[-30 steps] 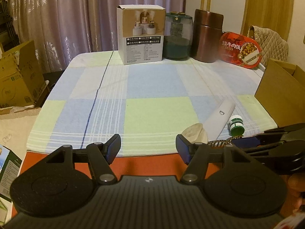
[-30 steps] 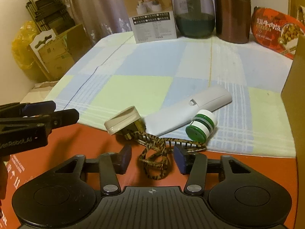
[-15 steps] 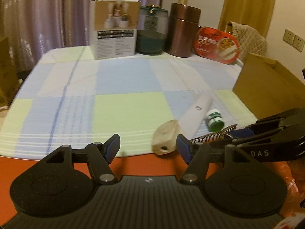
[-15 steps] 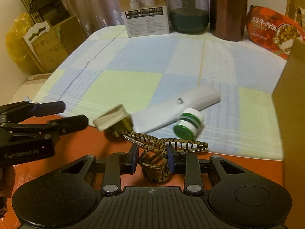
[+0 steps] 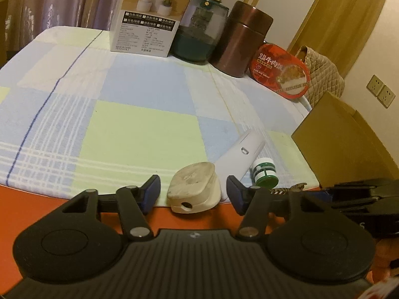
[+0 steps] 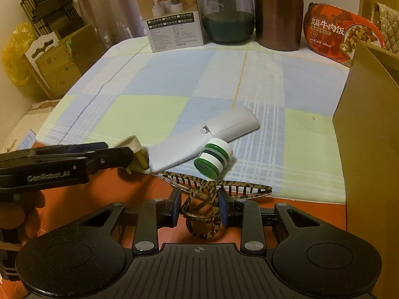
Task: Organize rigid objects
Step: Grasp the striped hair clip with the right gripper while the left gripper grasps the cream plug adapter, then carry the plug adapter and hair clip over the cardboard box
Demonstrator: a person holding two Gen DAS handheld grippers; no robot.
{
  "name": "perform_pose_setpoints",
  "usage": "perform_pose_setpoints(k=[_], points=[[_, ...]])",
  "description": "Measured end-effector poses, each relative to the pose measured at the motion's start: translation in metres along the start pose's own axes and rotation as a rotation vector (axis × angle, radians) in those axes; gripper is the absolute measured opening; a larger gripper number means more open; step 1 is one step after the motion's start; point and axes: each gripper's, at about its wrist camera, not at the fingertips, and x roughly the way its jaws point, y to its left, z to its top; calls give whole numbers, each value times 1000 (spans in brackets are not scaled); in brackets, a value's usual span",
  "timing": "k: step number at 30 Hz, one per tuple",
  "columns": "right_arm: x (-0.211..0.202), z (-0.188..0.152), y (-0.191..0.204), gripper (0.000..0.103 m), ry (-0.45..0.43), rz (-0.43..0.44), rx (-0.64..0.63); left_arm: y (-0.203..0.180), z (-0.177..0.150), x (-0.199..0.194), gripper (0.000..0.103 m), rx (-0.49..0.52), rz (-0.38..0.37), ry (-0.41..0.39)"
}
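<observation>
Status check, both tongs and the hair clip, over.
Right tongs shut on hair clip. Left tongs open, closing around beige plug, not gripping. White remote and green-white bottle crowd close.

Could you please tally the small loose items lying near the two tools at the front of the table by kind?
Beige plug adapter: 1
White remote-shaped device: 1
Green-and-white jar: 1
Tortoiseshell hair claw: 1
Total: 4
</observation>
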Motion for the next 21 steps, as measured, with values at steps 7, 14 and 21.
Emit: perform_pose_setpoints(k=[7, 14, 21], points=[[2, 1, 2, 27, 0, 3, -3, -1, -3, 7, 42, 2, 5, 20], [1, 1, 4, 27, -5, -1, -9, -4, -3, 4, 41, 1, 35, 21], [-7, 1, 8, 27, -27, 0, 0, -16, -4, -11, 41, 22, 81, 9]])
